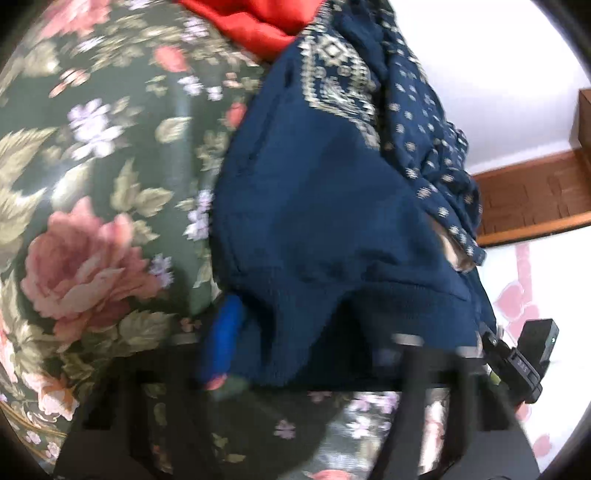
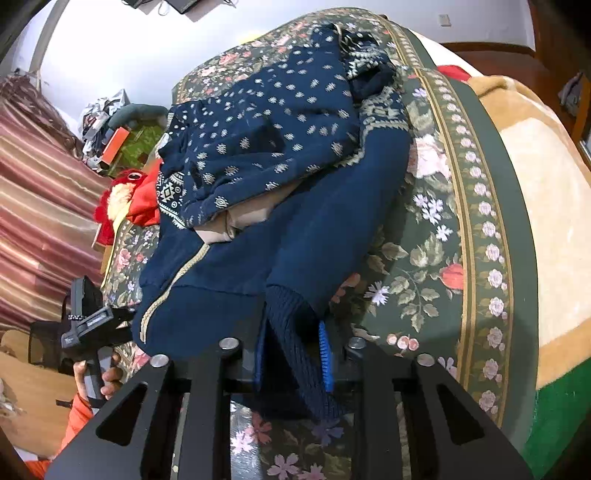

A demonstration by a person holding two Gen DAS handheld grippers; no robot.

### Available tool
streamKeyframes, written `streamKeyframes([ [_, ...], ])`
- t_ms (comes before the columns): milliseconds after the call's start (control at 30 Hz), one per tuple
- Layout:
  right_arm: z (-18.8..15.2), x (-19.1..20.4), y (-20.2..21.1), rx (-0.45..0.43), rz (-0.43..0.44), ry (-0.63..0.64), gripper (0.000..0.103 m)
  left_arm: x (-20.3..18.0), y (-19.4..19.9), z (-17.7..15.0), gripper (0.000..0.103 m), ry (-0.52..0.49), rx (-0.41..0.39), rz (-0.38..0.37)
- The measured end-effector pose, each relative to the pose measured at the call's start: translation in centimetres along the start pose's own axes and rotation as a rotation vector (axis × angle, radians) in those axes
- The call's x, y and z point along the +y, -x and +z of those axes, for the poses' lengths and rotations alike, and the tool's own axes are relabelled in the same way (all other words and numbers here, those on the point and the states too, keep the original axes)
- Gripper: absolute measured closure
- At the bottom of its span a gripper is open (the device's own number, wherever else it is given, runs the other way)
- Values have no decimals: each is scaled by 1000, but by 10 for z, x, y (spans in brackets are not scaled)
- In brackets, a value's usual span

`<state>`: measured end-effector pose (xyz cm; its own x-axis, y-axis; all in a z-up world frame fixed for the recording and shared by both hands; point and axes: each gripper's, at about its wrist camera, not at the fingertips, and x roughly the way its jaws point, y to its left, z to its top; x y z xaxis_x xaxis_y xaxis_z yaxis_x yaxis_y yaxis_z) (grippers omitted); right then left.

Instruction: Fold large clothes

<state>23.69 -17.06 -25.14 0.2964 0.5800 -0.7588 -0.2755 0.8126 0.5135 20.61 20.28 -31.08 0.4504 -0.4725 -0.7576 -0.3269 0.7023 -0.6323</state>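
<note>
A navy zip sweater (image 2: 288, 206) with cream patterns lies crumpled on a floral bedspread (image 2: 424, 258). My right gripper (image 2: 293, 354) is shut on the sweater's ribbed hem (image 2: 291, 325), which sits between its blue pads (image 2: 325, 350). In the left wrist view the same sweater (image 1: 314, 206) drapes over my left gripper (image 1: 295, 347); one blue pad (image 1: 221, 343) shows at the left, the other finger is hidden under the cloth. The view is blurred. The left gripper also shows in the right wrist view (image 2: 92, 325), held by a hand at the sweater's zip edge.
A red garment (image 1: 243, 22) lies beyond the sweater, also in the right wrist view (image 2: 140, 199). A tan and green blanket (image 2: 546, 206) covers the bed's right side. Striped curtain (image 2: 44, 206) and clutter (image 2: 107, 125) stand at the left. Wooden skirting (image 1: 535, 199) lines the wall.
</note>
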Motion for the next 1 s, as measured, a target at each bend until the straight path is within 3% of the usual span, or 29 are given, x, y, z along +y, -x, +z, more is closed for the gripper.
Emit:
streamKeyframes([
  [33,0,3,2,-13,2,8,85,-4,2,2,84,-2,-1,-6],
  [100,3,6,7,-38,6,22,86,-14,8,6,90,-32,-16,29],
  [233,14,13,24,-123,30,36,88,-51,34,10,93,-169,-104,91],
  [533,73,27,59,-301,20,43,90,-153,123,66,95,-370,-391,9],
  [733,133,29,79,-415,22,34,90,-206,116,125,95,-449,-510,55],
  [833,170,32,66,-426,-11,50,90,-214,103,156,95,-442,-521,81],
  [1000,217,24,28,-417,-73,57,90,-214,51,224,95,-427,-513,193],
])
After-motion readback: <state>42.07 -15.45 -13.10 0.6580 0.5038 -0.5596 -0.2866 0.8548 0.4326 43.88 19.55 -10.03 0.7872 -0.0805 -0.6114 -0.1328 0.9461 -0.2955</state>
